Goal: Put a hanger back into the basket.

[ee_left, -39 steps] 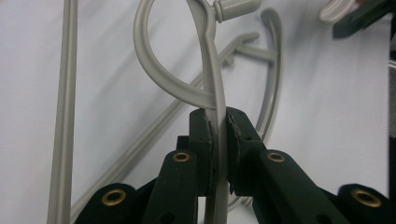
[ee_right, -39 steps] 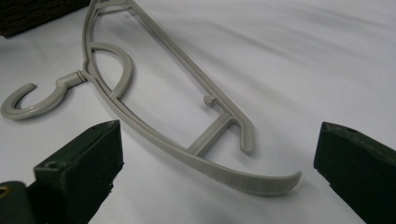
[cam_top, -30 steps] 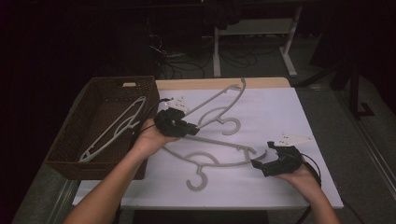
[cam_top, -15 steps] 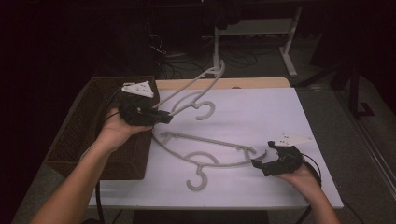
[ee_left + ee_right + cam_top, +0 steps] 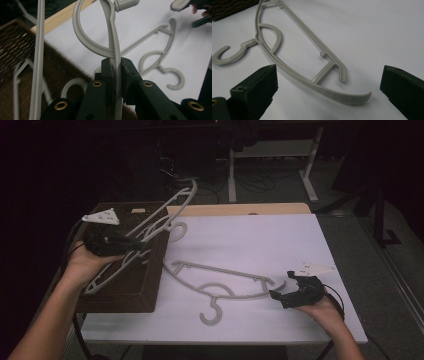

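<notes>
My left gripper (image 5: pixel 137 245) is clenched on a grey plastic hanger (image 5: pixel 165 215), carried above the wicker basket (image 5: pixel 150 285), where another hanger (image 5: pixel 107 277) already lies beneath it; from the high view, my right gripper (image 5: pixel 275 295) rests at the end of a second table hanger (image 5: pixel 225 280), jaws released, nothing between them. In the left gripper view the pads (image 5: pixel 125 72) pinch the thin bar of the held hanger (image 5: pixel 113 37) just below its inner loop, the hook stem rising beyond. It looks light and stiff but slick and narrow, so I judge it could swivel in this grip; holding near the loop junction seems best. In the right gripper view the jaws stand wide apart with the table hanger's (image 5: pixel 312 62) shoulder tip lying between them, untouched on the white table (image 5: pixel 374 30).
</notes>
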Motion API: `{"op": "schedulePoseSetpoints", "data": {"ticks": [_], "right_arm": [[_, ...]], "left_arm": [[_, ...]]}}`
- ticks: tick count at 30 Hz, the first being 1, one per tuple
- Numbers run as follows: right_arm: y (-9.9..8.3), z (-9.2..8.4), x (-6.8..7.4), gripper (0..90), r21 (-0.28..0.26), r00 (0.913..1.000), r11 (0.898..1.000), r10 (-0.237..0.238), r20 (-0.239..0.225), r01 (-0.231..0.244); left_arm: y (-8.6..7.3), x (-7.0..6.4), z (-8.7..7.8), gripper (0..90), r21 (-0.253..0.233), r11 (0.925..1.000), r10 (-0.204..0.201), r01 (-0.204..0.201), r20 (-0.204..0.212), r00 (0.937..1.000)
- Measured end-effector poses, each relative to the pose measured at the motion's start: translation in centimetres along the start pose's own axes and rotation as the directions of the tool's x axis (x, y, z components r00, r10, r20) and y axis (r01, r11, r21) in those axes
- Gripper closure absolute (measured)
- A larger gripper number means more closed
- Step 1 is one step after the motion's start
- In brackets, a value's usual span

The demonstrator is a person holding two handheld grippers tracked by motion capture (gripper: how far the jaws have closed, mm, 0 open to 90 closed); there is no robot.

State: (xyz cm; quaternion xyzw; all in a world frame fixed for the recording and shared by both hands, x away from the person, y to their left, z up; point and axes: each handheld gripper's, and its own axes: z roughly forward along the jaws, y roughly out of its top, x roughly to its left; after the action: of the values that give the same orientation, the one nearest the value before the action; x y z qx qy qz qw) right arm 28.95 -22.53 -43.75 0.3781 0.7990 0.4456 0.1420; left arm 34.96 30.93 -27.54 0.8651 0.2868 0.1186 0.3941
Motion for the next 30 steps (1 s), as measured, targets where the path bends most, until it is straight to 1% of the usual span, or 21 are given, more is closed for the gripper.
{"op": "schedulePoseSetpoints", "data": {"ticks": [1, 4, 5, 8, 11, 14, 16, 20, 23, 26, 27, 30], "right_arm": [[0.0, 0.0, 0.0, 1.0, -0.001, 1.0000, 1.000, 0.000, 0.000, 0.000], [0.0, 0.1, 0.0, 1.0, 0.000, 1.0000, 1.000, -0.002, 0.001, 0.002], [0.0, 0.1, 0.0, 1.0, 0.000, 1.0000, 1.000, -0.002, 0.001, 0.002], [0.0, 0.1, 0.0, 1.0, 0.000, 1.0000, 1.000, 0.002, 0.001, -0.002], [0.0, 0.1, 0.0, 1.0, 0.001, 1.0000, 1.000, 0.002, 0.003, -0.002], [0.0, 0.1, 0.0, 1.0, 0.002, 1.0000, 1.000, 0.002, 0.004, -0.002], [0.0, 0.1, 0.0, 1.0, 0.003, 1.0000, 1.000, 0.005, 0.005, -0.005], [0.0, 0.2, 0.0, 1.0, 0.003, 1.0000, 1.000, 0.003, 0.007, -0.003], [0.0, 0.2, 0.0, 1.0, 0.005, 1.0000, 1.000, 0.003, 0.008, -0.003], [0.0, 0.2, 0.0, 1.0, 0.002, 1.0000, 1.000, 0.004, 0.009, -0.004], [0.0, 0.1, 0.0, 1.0, 0.001, 0.9999, 1.000, 0.005, 0.009, -0.005], [0.0, 0.2, 0.0, 1.0, 0.002, 0.9999, 1.000, 0.006, 0.009, -0.006]], "left_arm": [[-0.9, 0.7, -0.6, 82.3, 0.004, 0.9999, -0.016, 0.016, -0.017, 0.9997], [-2.4, 1.6, -1.4, 82.3, 0.015, 0.9988, -0.047, 0.048, -0.035, 0.9983], [-2.4, 1.6, -1.4, 82.3, 0.015, 0.9988, -0.047, 0.048, -0.035, 0.9983], [-3.9, 2.6, -2.0, 82.4, 0.016, 0.9963, -0.083, 0.084, -0.051, 0.9952], [-5.4, 3.5, -2.5, 82.3, 0.016, 0.9930, -0.116, 0.117, -0.055, 0.9918], [-6.5, 4.2, -3.0, 82.3, 0.022, 0.9912, -0.129, 0.131, -0.067, 0.9894], [-7.1, 4.6, -3.3, 82.3, 0.022, 0.9893, -0.143, 0.144, -0.068, 0.9874], [-8.1, 5.2, -3.4, 82.3, 0.047, 0.9867, -0.152, 0.155, -0.067, 0.9861], [-8.7, 5.4, -3.4, 82.3, 0.044, 0.9867, -0.154, 0.157, -0.053, 0.9866], [-9.0, 5.4, -3.3, 82.3, 0.070, 0.9868, -0.143, 0.146, -0.043, 0.9888], [-9.2, 5.4, -3.2, 82.3, 0.078, 0.9866, -0.140, 0.143, -0.047, 0.9891], [-9.3, 5.7, -2.7, 82.3, 0.089, 0.9839, -0.150, 0.155, -0.062, 0.9867]]}}
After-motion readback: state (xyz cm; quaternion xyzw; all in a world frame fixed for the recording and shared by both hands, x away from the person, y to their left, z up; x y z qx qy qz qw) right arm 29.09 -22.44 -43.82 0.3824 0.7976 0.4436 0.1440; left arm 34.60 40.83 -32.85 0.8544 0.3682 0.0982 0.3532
